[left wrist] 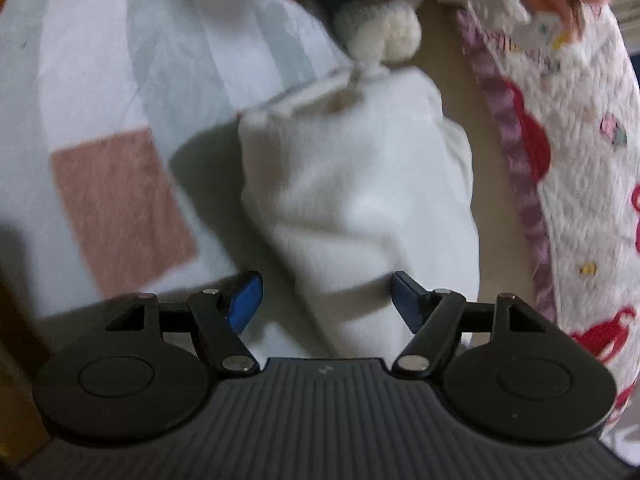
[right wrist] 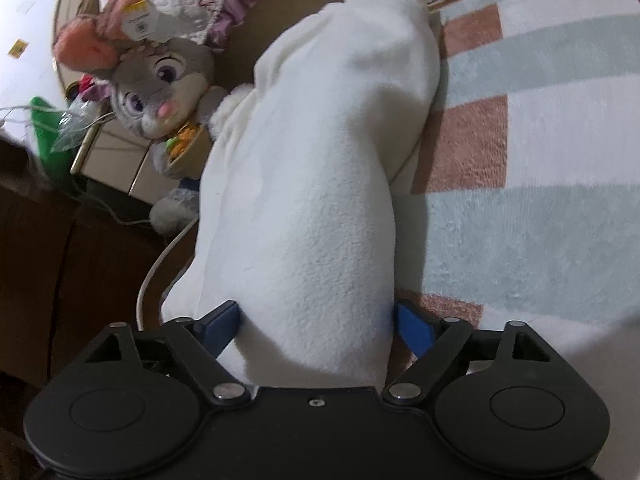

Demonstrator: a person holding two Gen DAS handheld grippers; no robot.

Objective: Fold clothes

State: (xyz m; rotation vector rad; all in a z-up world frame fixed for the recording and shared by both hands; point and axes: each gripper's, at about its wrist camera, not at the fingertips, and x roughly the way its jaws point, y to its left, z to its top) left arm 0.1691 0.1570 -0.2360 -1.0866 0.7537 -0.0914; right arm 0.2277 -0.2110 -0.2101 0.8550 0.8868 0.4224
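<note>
A white fleece garment (left wrist: 352,184) lies as a long folded bundle on a brown surface beside a checked blanket (left wrist: 120,208). In the left wrist view its near end passes between the blue pads of my left gripper (left wrist: 324,300). The jaws stand open: the left pad is clear of the cloth and the right pad is at its edge. In the right wrist view the same garment (right wrist: 320,160) fills the gap of my right gripper (right wrist: 318,326). Those jaws are spread wide, with a blue pad on either side of the bundle and no squeeze showing.
A grey plush rabbit (right wrist: 160,88) lies left of the garment, its foot (left wrist: 380,28) near the far end. A white quilt with red prints and a purple frill (left wrist: 580,160) borders one side. A white cable (right wrist: 152,276) runs past the bundle. The pink, blue and white blanket (right wrist: 540,140) spreads to the right.
</note>
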